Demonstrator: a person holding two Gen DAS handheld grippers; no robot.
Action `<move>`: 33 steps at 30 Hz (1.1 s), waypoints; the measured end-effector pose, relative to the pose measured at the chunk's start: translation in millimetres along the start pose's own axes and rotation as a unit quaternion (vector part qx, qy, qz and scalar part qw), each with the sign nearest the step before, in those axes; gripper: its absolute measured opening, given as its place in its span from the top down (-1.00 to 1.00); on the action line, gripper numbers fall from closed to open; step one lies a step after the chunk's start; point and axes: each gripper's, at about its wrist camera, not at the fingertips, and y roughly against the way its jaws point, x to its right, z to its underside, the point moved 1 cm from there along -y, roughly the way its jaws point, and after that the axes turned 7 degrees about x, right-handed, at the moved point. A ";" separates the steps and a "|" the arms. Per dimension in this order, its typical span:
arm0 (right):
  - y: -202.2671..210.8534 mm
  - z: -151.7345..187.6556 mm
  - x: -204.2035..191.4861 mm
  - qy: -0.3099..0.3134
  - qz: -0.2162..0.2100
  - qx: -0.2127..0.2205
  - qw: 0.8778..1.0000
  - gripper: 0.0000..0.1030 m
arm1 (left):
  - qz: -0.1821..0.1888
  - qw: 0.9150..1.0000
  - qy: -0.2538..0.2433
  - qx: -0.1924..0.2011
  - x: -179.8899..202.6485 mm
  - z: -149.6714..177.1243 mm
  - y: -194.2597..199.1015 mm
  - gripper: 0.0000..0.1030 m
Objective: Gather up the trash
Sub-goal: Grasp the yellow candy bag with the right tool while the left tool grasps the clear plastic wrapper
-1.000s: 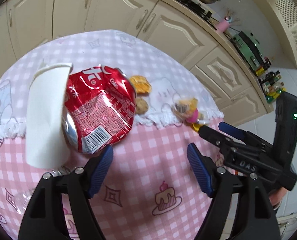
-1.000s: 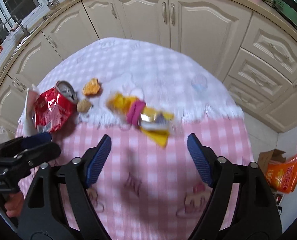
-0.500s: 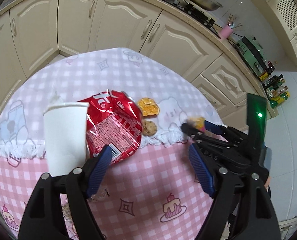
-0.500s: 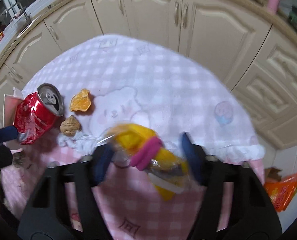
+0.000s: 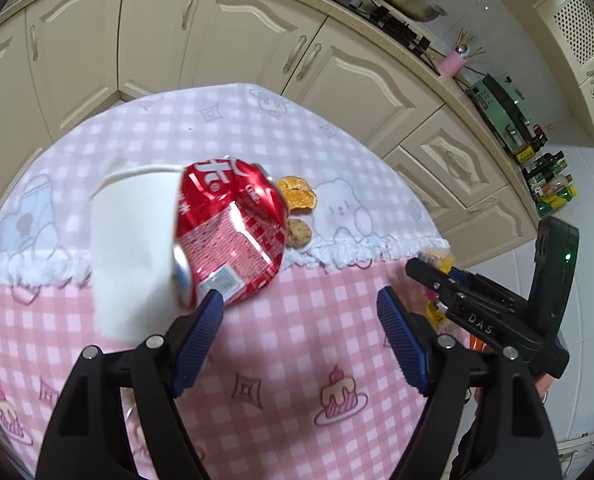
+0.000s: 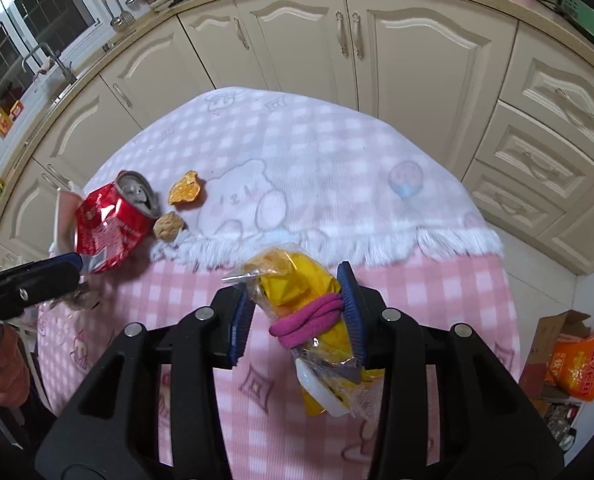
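From the right wrist alone, right gripper fingers clamp the yellow wrapper; left gripper gapes empty.

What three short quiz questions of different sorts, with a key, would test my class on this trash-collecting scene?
1. True or false: the right gripper has its jaws closed on the yellow wrapper bundle.
2. Which lies nearest the crushed red can? A) a spoon B) the white paper cup C) a glass bottle
3. Fill in: the left gripper has its jaws ____, with nothing between them.

Key: 1 true. 2 B; the cup overlaps the can in the left wrist view. 3 open.
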 end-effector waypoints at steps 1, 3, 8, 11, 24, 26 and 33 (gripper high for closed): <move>3.6 1.8 0.0 0.000 0.002 0.002 1.000 0.23 | -0.002 1.000 -0.006 -0.001 0.3 2.0 5.0 -0.50; 11.7 7.6 -2.3 -0.002 0.001 0.003 1.000 0.23 | 0.003 1.000 -0.014 0.002 -0.2 5.3 14.1 -0.50; 26.7 21.7 -14.2 -0.002 -0.003 0.006 1.000 0.22 | 0.022 1.000 -0.011 -0.006 -7.9 19.2 35.5 -0.50; 36.8 33.7 -25.0 -0.002 0.001 0.009 1.000 0.22 | 0.035 0.999 -0.014 -0.003 -13.8 27.2 49.8 -0.50; 52.5 59.6 -75.2 0.017 0.026 0.010 0.999 0.22 | 0.043 0.999 -0.016 0.020 -70.4 33.3 79.2 -0.50; 51.8 60.6 -83.0 0.025 0.031 0.008 0.999 0.22 | 0.026 1.000 -0.012 0.010 -79.2 32.9 69.8 -0.50; 47.8 64.9 -96.7 0.035 0.051 -0.001 0.998 0.22 | 0.038 0.999 -0.022 -0.015 -87.8 40.7 36.8 -0.49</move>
